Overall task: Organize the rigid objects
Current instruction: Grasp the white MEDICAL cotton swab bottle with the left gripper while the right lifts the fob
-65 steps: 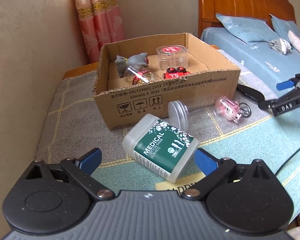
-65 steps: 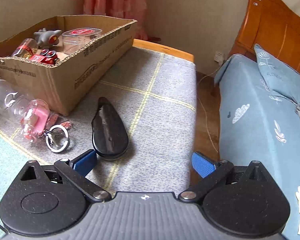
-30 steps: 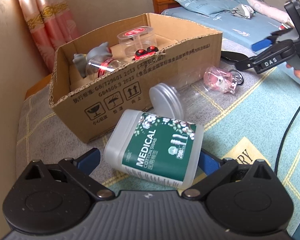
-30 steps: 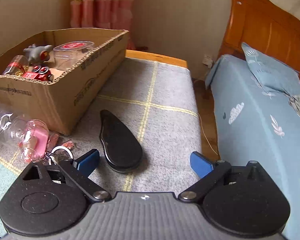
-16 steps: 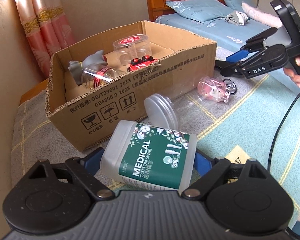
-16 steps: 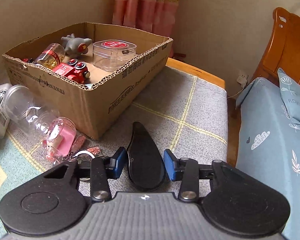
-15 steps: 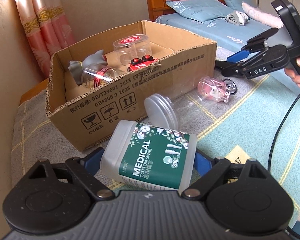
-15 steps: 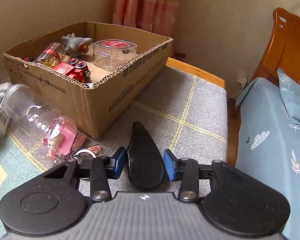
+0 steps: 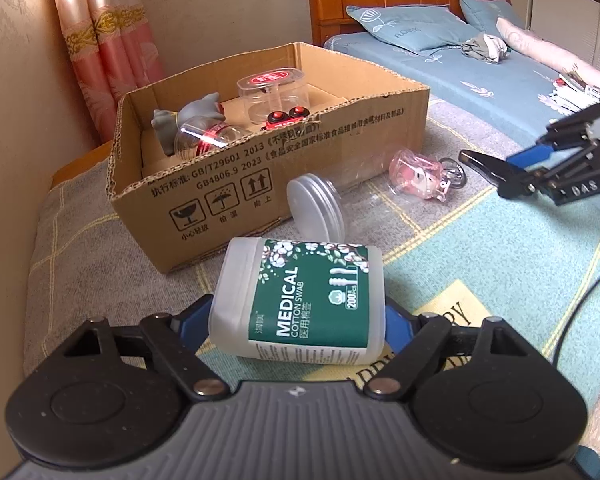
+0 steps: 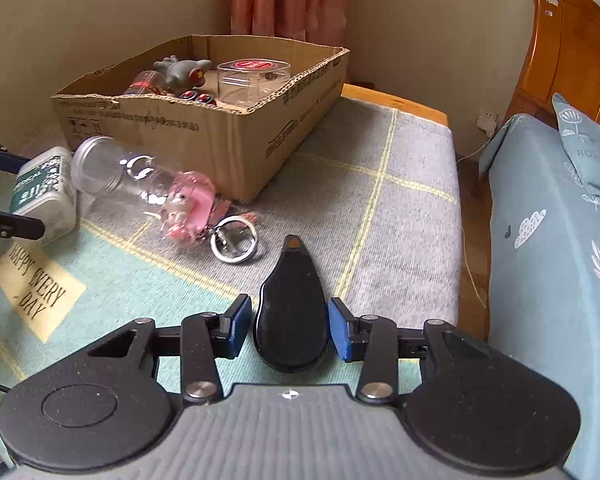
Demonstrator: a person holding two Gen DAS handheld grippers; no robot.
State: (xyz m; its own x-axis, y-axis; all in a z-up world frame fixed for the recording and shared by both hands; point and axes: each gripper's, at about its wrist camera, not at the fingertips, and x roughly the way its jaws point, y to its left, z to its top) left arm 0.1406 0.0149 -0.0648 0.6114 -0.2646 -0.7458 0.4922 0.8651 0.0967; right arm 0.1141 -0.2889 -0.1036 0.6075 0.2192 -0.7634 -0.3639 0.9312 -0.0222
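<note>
My left gripper point(image 9: 296, 320) is shut on a white cotton swab box with a green label point(image 9: 300, 300), held just above the rug; the box also shows in the right wrist view point(image 10: 46, 192). My right gripper point(image 10: 286, 322) is shut on a black teardrop-shaped object point(image 10: 290, 312) and holds it lifted above the rug; it also shows in the left wrist view point(image 9: 488, 166). An open cardboard box point(image 9: 260, 176) stands behind, holding a grey toy point(image 9: 188, 116), a clear case with red lid point(image 9: 274, 92), a red toy car and a jar.
A clear plastic jar point(image 10: 112, 172) lies on its side by the box front. A pink keychain figure point(image 10: 192, 204) with metal rings point(image 10: 234, 240) lies beside it. The bed with blue sheet point(image 10: 548, 240) is on the right, a wall and pink curtain behind.
Both grippers closed from open: the left on the cotton swab box, the right on the black object. Since then both have lifted slightly and the right gripper has drawn back from the cardboard box.
</note>
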